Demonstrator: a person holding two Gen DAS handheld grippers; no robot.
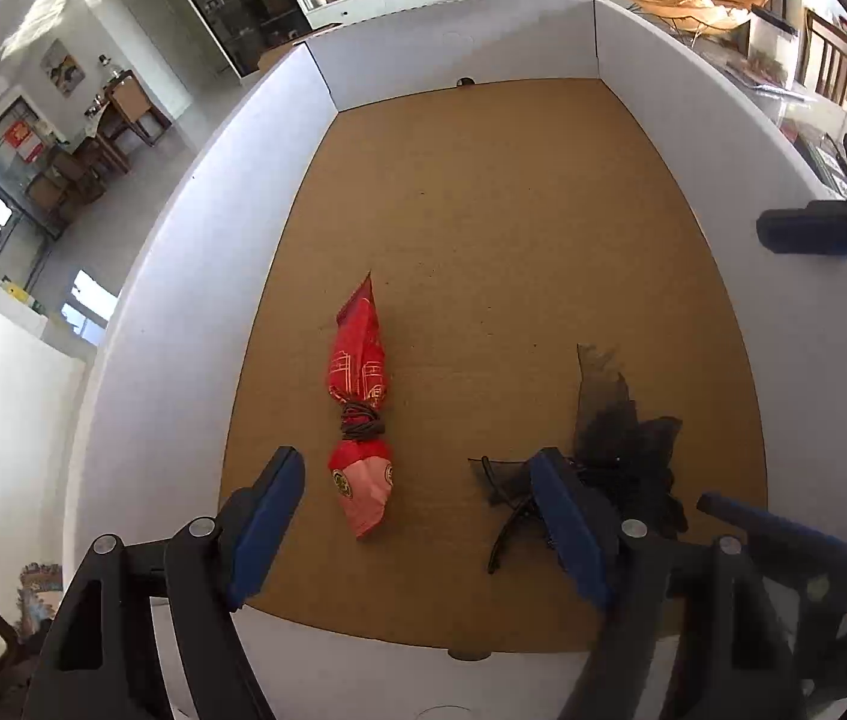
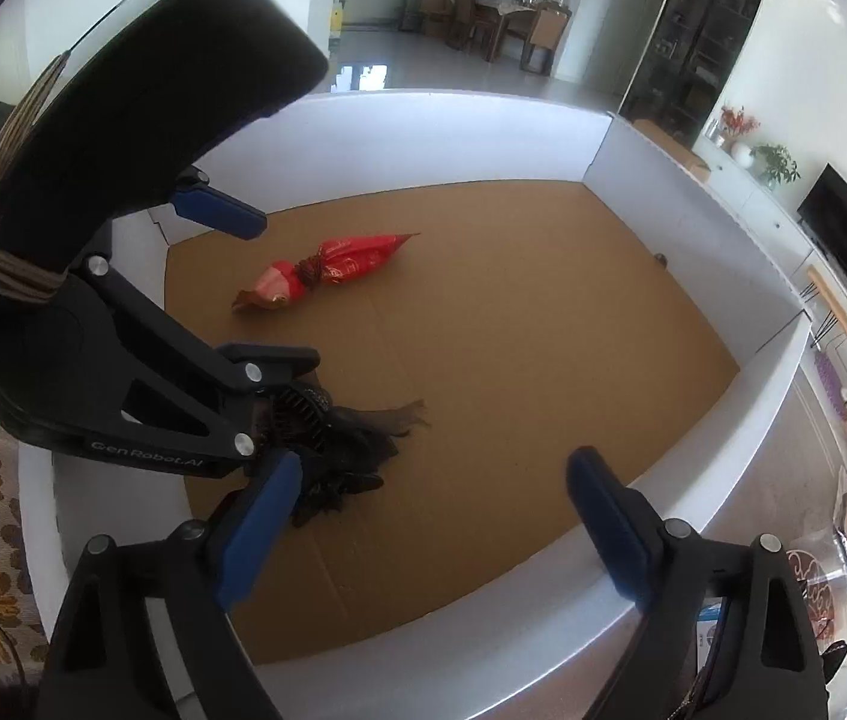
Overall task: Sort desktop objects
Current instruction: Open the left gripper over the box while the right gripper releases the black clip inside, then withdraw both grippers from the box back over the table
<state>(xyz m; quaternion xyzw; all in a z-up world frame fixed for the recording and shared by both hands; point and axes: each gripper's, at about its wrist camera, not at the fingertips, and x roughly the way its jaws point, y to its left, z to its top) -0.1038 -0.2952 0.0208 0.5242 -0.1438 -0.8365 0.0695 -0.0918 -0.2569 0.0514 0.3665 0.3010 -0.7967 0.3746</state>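
A red patterned bundle (image 1: 360, 405) tied with a dark band lies on the brown cardboard floor (image 1: 483, 210) of a white-walled box. A black gauzy hair clip (image 1: 621, 450) lies to its right. My left gripper (image 1: 417, 516) is open low over the near floor, its left finger beside the bundle and its right finger over the clip's left end. In the right wrist view the bundle (image 2: 327, 267) and clip (image 2: 351, 438) show again. My right gripper (image 2: 432, 525) is open and empty, just right of the clip, above the box's near edge.
White walls (image 1: 183, 312) enclose the floor on all sides. The other gripper's blue finger (image 1: 819, 231) shows over the right wall. A small dark object (image 1: 464, 82) sits at the far wall. Room furniture lies beyond.
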